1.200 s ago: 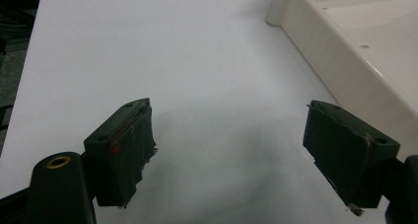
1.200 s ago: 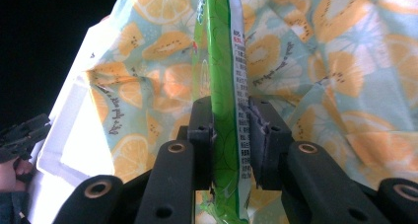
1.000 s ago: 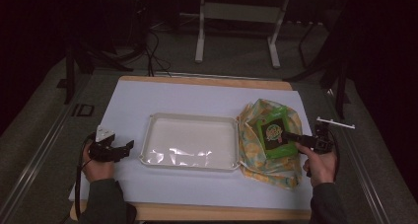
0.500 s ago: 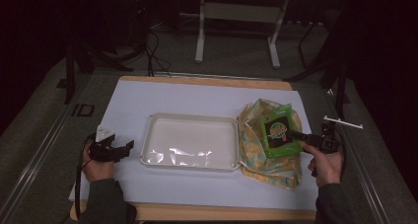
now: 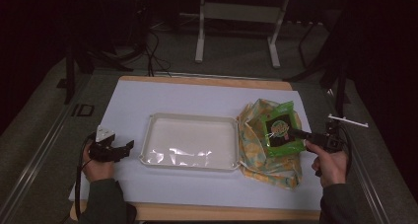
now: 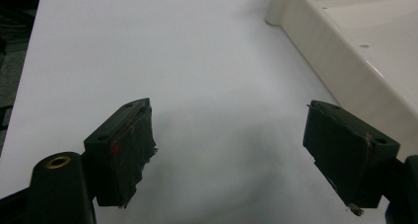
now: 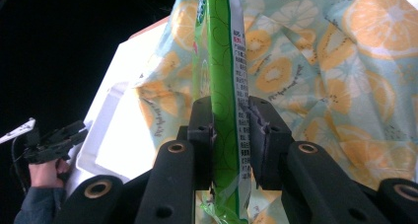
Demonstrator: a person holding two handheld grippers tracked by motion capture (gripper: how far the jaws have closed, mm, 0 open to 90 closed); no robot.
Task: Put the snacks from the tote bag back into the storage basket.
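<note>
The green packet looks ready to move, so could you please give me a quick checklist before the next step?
1. Right tool shut on the green packet: ok.
2. Packet lifted clear of the fruit-print cloth: cannot tell.
3. White tray free of items: ok.
4. Left tool open and off the tray: ok.
5. Cloth edge overlapping the tray's right rim: not ok.

Green packet (image 7: 224,110); cloth (image 7: 315,61) pale blue w/ yellow citrus print; cream tray (image 5: 190,144); black tongs (image 7: 230,130).
</note>
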